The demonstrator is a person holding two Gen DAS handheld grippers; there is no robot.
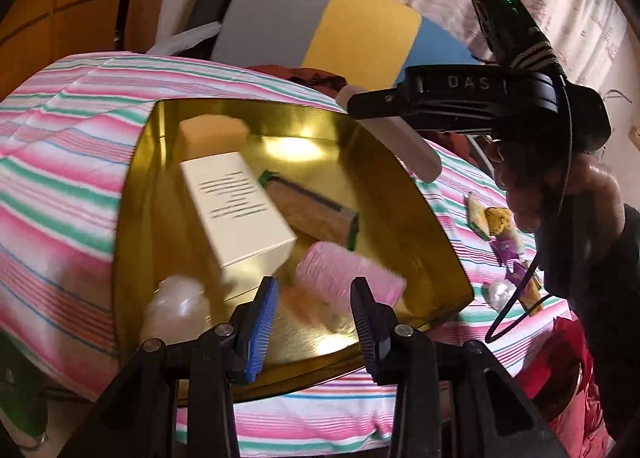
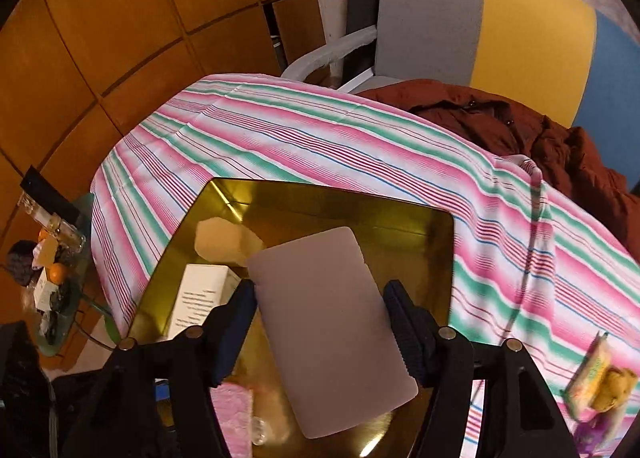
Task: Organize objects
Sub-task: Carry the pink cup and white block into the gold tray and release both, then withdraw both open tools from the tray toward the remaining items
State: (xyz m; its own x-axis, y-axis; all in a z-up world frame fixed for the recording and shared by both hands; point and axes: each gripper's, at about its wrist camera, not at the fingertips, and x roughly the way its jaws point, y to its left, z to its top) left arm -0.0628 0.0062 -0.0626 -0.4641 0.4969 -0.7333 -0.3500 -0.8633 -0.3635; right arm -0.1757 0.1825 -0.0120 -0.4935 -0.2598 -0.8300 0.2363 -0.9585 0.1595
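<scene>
A gold tray (image 1: 432, 226) lies on the striped cloth. In it are a cream box (image 1: 240, 214), a peach block (image 1: 212, 130), a brown scrub pad (image 1: 316, 210), a pink hair roller (image 1: 348, 270) and a clear rounded bottle (image 1: 176, 306). My left gripper (image 1: 314, 298) is open over the tray's near side, with the roller just beyond its fingers. My right gripper (image 2: 320, 298) is shut on a flat pale card (image 2: 328, 322) and holds it tilted above the tray (image 2: 400, 226). The left wrist view shows the card (image 1: 404, 142) edge-on over the tray's far right corner.
On the striped cloth (image 2: 320, 130), right of the tray, lie a yellow plush toy (image 1: 500, 222), a purple item (image 1: 508, 254) and a clear ball (image 1: 500, 292). A brown garment (image 2: 520, 126) lies before a grey-yellow-blue chair (image 2: 480, 18). A glass side table (image 2: 56, 270) stands at left.
</scene>
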